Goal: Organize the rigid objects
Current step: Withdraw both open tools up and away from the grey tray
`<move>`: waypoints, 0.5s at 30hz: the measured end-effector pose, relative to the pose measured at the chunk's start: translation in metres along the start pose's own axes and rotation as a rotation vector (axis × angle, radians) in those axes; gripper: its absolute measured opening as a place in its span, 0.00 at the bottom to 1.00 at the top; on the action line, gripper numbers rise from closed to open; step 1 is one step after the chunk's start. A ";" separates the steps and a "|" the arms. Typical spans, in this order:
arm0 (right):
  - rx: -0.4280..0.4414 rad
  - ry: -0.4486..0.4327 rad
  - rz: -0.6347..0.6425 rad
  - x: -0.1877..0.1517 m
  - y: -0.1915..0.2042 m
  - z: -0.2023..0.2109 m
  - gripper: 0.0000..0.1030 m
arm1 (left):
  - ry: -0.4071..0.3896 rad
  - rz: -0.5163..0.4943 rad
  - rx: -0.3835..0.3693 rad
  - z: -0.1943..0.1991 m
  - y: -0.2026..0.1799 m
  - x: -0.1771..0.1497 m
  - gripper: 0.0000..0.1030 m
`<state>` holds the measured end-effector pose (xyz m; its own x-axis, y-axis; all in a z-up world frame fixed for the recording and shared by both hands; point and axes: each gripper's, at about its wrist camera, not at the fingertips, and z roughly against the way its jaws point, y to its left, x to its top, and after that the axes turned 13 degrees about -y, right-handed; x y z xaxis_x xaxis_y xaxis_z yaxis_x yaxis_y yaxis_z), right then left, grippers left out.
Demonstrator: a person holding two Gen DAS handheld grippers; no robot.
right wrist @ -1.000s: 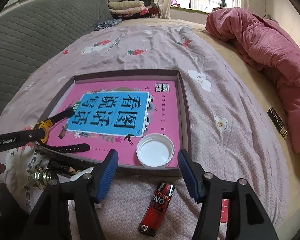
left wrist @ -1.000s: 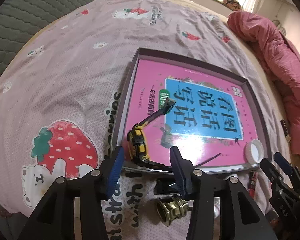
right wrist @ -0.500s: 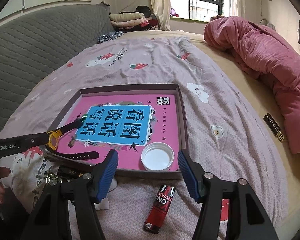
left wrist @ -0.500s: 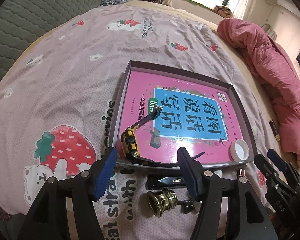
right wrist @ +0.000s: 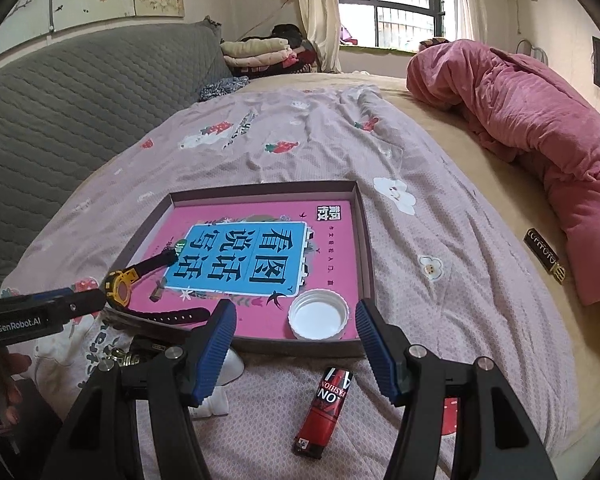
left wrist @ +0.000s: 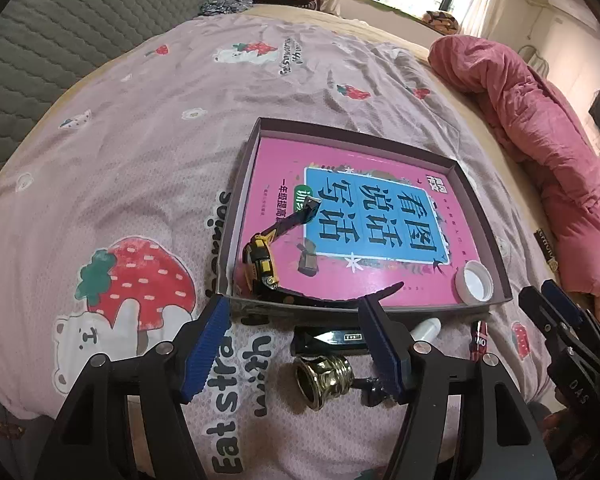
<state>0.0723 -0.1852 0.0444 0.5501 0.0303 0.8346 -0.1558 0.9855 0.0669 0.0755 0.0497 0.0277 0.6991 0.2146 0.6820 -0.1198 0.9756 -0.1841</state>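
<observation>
- A shallow grey-walled tray (left wrist: 236, 216) lies flat on the bed, a pink book with a blue title panel (left wrist: 364, 216) covering its floor.
- A yellow-and-black wristwatch (left wrist: 260, 264) rests on its side in the tray's near left corner, straps splayed.
- A white bottle cap (right wrist: 318, 314) sits open side up in the near right corner.
- A red lighter (right wrist: 326, 412), a brass fitting (left wrist: 324, 378) and a black bar-shaped object (left wrist: 332, 338) lie outside on the sheet, just before the tray's near wall.

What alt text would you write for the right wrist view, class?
Open right gripper hovers over a bed, before a shallow tray holding a pink book, yellow watch and white cap. A red lighter lies nearer.
</observation>
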 end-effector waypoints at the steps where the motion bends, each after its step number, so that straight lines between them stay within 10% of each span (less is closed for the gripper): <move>1: 0.002 -0.002 -0.003 0.000 0.000 0.001 0.60 | 0.000 -0.001 0.003 0.001 0.000 0.000 0.67; 15: 0.002 -0.001 -0.013 -0.009 -0.003 0.012 0.60 | -0.009 -0.034 0.000 0.012 -0.005 -0.009 0.67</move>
<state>0.0578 -0.1906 0.0434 0.5510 0.0174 0.8343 -0.1501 0.9855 0.0786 0.0616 0.0438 0.0313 0.6968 0.1813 0.6940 -0.0956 0.9824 -0.1607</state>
